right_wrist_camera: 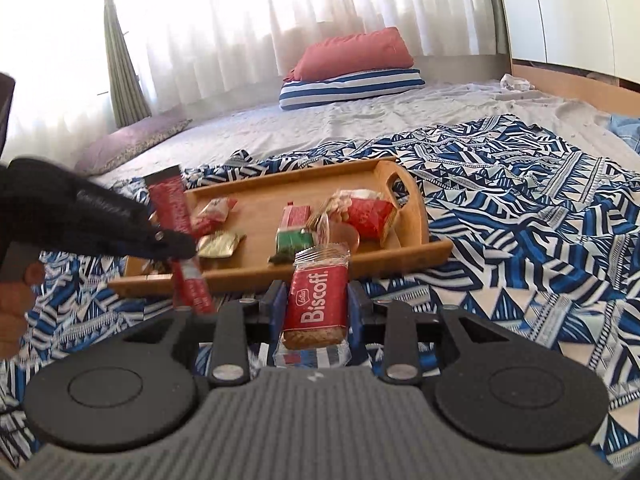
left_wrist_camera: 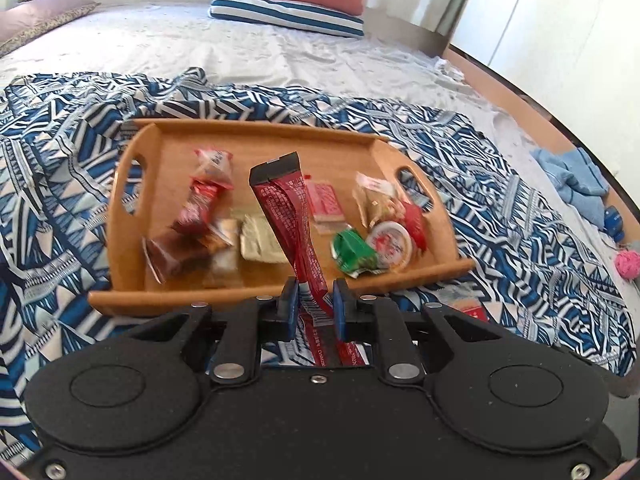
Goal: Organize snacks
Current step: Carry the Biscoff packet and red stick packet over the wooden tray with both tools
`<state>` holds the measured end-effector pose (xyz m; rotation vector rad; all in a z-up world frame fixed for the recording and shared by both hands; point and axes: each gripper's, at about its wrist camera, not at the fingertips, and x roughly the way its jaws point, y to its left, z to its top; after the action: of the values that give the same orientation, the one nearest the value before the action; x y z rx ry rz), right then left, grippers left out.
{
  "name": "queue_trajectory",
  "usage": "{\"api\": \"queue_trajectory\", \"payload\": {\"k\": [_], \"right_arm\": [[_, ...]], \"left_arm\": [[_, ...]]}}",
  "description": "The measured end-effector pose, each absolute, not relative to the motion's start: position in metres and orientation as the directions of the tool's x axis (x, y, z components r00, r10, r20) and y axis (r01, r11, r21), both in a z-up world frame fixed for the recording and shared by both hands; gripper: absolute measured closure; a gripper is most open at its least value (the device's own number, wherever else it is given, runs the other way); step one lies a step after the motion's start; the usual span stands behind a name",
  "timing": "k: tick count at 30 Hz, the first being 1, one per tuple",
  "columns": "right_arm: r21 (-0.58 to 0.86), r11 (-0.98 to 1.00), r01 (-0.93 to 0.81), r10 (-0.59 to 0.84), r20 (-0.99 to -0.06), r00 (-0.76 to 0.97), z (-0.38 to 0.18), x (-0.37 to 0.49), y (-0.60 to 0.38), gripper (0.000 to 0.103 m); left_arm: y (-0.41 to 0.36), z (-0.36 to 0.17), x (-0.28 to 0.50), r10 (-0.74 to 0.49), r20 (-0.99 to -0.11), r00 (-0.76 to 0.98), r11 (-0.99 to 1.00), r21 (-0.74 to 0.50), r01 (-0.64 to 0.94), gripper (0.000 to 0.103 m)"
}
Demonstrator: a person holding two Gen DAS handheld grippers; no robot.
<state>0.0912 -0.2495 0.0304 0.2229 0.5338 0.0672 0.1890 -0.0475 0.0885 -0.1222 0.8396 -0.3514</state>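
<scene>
Wooden tray [left_wrist_camera: 160, 136] sits on the patterned blanket [left_wrist_camera: 520, 216] and holds assorted wrapped snacks, including a green packet [left_wrist_camera: 352, 254] and a round sealed cup [left_wrist_camera: 390, 244]. Left gripper [left_wrist_camera: 316, 306] is clamped on a long red sachet [left_wrist_camera: 286, 208] above the tray's near edge. Right gripper [right_wrist_camera: 316, 308] is clamped on a Biscoff biscuit pack [right_wrist_camera: 316, 304], just short of the tray.

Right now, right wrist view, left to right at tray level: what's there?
left gripper holding the red stick packet → gold foil packet → green packet → Biscoff packet in the right gripper → tray handle
</scene>
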Motion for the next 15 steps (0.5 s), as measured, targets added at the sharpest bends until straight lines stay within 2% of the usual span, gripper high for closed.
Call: {"api": "queue_trajectory", "payload": {"k": [15], "right_arm": [[0.241, 0.971, -0.005, 0.127, -0.494, 0.86, 0.054, 0.155, -0.252, 0.066]], "left_arm": [[-0.032, 0.101, 0.232, -0.276, -0.693, 0.666, 0.961, -0.178, 0.212, 0.087]]}}
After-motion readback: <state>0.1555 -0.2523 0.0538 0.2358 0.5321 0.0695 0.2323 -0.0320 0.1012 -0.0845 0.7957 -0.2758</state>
